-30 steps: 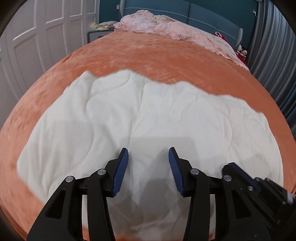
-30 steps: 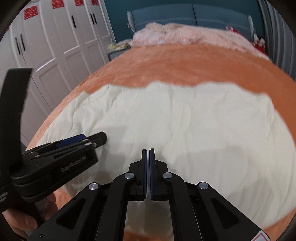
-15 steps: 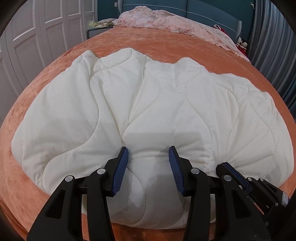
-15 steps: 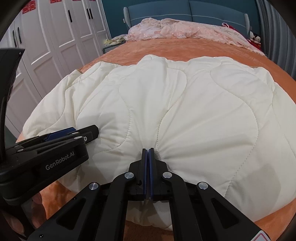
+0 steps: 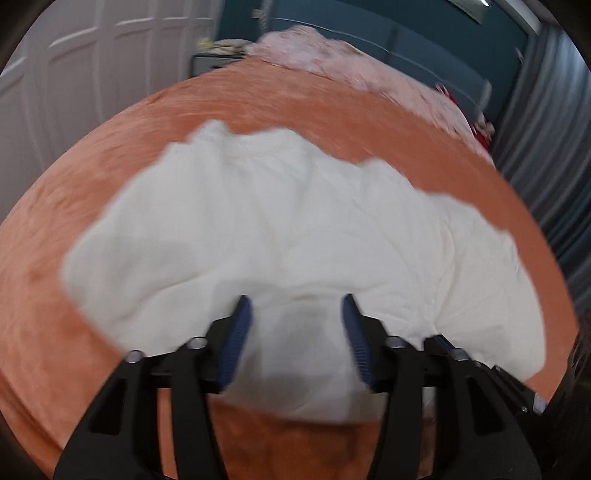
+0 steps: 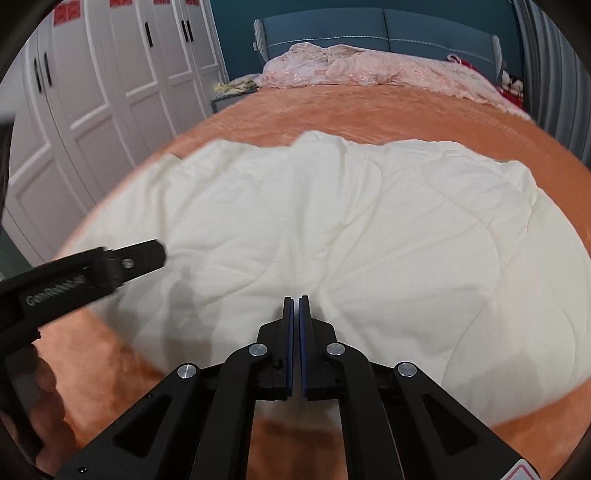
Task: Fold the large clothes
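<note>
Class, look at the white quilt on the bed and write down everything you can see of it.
The white quilt is cream-white, padded and soft-looking, with wavy stitched lines and creases. It lies spread over the orange bedspread, its far edge uneven and its near edge bunched by the grippers. The right gripper is shut at a puckered fold there; whether it pinches cloth is unclear. The left gripper is opening, with quilt lying between its fingers, which do not press on it.

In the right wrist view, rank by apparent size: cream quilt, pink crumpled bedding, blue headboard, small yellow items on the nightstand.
1. cream quilt, by far.
2. and 3. pink crumpled bedding and blue headboard: similar, both far off and the headboard partly hidden, so unranked.
4. yellow items.
</note>
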Motion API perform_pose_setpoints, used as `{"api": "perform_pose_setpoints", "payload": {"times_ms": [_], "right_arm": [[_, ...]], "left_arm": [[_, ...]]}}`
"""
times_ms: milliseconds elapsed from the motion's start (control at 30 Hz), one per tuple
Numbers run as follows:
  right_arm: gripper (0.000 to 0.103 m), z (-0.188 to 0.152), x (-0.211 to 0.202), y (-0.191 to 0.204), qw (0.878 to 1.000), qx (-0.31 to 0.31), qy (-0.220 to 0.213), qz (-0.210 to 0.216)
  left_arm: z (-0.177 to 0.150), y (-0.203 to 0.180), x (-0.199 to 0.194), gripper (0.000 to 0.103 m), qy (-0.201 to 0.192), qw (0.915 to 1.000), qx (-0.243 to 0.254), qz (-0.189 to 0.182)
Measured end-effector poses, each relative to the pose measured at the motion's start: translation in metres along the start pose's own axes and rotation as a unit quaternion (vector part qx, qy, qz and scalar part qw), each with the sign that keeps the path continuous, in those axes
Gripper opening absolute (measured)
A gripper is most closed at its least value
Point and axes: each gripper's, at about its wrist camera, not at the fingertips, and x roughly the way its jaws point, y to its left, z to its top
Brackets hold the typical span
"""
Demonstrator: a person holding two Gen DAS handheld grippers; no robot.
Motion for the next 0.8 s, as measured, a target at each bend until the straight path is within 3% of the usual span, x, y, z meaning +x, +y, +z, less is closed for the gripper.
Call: {"api": "perform_pose_setpoints", "payload": {"times_ms": [33, 233, 400, 533, 600, 800], "right_arm": [[0.002, 0.0, -0.003, 0.003, 1.0, -0.001, 0.0, 0.004], [0.002, -0.009, -0.003, 0.028, 0.999, -0.026, 0.017, 0.013], [0.002, -0.02, 0.006, 0.031, 0.999, -0.039, 0.031, 0.003], [0.002, -0.022, 0.012, 0.027, 0.999, -0.036, 0.039, 0.003], [0.002, -0.021, 0.013, 0.03, 0.998, -0.04, 0.042, -0.002], [0.002, -0.028, 0.016, 0.036, 0.997, -0.058, 0.038, -0.017]], "left_arm": [[0.0, 0.017, -0.008, 0.064, -0.005, 0.9997, -0.023, 0.009], [-0.006, 0.095, -0.009, 0.065, 0.024, 0.9885, -0.149, 0.017], [-0.011, 0.112, 0.0, 0.07, 0.04, 0.986, -0.161, 0.019], [-0.009, 0.109, 0.01, 0.089, 0.046, 0.9868, -0.155, 0.005], [-0.007, 0.107, 0.015, 0.093, 0.047, 0.9869, -0.154, 0.004], [0.007, 0.099, 0.028, 0.095, 0.053, 0.9888, -0.139, 0.008]]}}
